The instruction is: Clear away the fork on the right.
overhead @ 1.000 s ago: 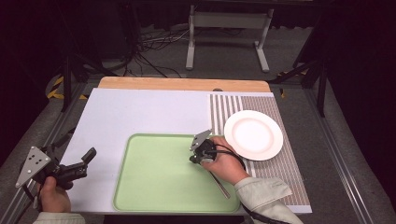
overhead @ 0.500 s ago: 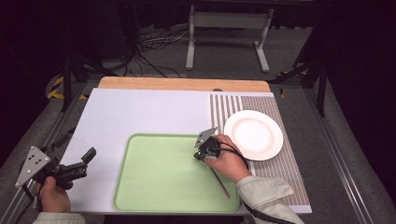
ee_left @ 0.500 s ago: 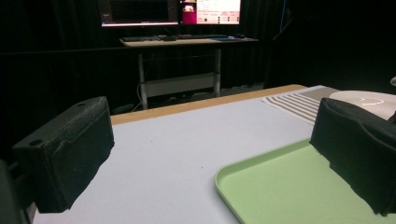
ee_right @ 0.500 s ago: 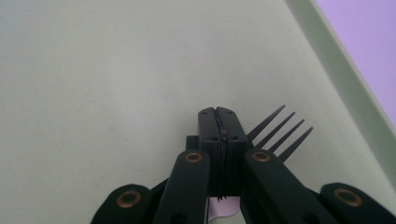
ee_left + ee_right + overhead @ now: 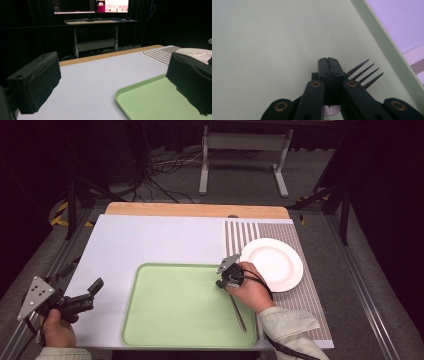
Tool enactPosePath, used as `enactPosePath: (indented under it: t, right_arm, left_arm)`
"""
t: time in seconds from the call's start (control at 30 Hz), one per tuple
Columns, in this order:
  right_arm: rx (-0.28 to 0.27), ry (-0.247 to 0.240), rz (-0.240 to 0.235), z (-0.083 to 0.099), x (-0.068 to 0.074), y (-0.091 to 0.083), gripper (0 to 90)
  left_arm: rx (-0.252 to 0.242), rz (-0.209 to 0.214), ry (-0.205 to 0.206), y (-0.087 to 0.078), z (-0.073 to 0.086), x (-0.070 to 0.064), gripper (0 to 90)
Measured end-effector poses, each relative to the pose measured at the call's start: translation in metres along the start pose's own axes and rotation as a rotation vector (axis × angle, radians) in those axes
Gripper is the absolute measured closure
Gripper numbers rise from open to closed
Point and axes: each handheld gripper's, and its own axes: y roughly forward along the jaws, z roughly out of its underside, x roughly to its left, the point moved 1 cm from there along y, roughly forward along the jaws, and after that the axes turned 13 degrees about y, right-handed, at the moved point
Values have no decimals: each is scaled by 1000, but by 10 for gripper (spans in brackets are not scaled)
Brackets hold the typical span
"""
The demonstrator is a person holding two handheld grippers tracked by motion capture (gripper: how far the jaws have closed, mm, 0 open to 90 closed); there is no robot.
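A dark fork (image 5: 239, 312) lies on the green tray (image 5: 170, 305), its handle running back under the person's right hand. My right gripper (image 5: 222, 282) hovers low over the tray near its far right corner. In the right gripper view my right gripper (image 5: 329, 61) has its jaws pressed together, and the fork's tines (image 5: 362, 71) stick out from beneath the right jaw over the tray (image 5: 274, 37); nothing shows between the jaws. My left gripper (image 5: 92, 287) rests off the tray's left side, and in its own view it (image 5: 112, 82) stands wide open and empty.
A white plate (image 5: 272, 264) sits on the striped mat (image 5: 240, 232) right of the tray, close to my right gripper. The plate (image 5: 197, 53) and the tray's corner (image 5: 150, 100) also show ahead of my left gripper. A wooden strip (image 5: 195, 210) edges the table's far side.
The right hand and its gripper have drifted slightly to the right and farther away, toward the plate. The fork's handle has stayed in place on the tray. The left gripper has not moved.
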Motion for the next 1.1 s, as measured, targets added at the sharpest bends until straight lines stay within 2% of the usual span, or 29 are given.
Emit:
enactPosePath:
  t: [0.5, 1.1]
  right_arm:
    - [2, 54, 38, 13, -16, -11, 900]
    - [10, 92, 56, 22, -25, -18, 900]
  left_arm:
    - [0, 5, 0, 1, 0, 0, 2]
    - [-1, 8, 0, 2, 0, -2, 2]
